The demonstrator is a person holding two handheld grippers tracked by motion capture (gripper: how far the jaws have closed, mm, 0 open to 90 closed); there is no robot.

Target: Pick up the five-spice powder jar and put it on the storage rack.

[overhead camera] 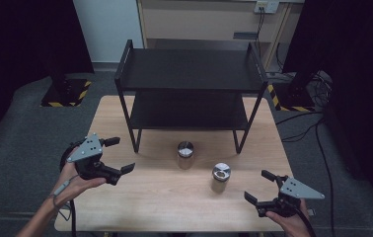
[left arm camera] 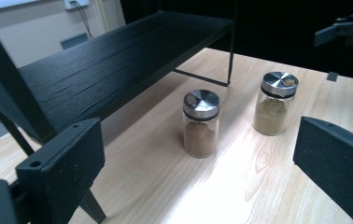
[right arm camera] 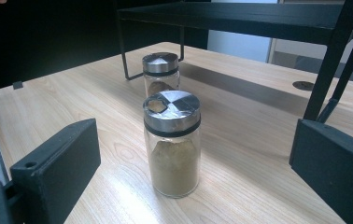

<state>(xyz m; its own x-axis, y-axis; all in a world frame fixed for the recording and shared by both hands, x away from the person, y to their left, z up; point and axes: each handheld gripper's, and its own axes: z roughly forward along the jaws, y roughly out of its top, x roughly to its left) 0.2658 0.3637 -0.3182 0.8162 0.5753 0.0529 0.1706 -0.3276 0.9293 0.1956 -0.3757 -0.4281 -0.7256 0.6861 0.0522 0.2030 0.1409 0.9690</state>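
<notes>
holding both grippers, left [overhead camera: 117, 155] and right [overhead camera: 260, 186], open and empty; i risk tipping near jar [right arm camera: 172, 142] into far jar [right arm camera: 160, 73].

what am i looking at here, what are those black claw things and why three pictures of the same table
Those are hand-held tongs, one in each of a person's hands; there is no robot arm. The high view looks down from above: the left tongs and right tongs both hover open, holding nothing, at the near edge of a wooden table.

The other two pictures come from small cameras riding on the tongs themselves, so the black blocks at the bottom corners are each tool's own jaws. In the left gripper view, the right tongs also show far off at the upper right.

On the table stand two glass spice jars with metal lids, the darker jar and the paler jar, both holding brownish powder. Behind them is a black two-tier shelf, with nothing on it that I can see.
</notes>
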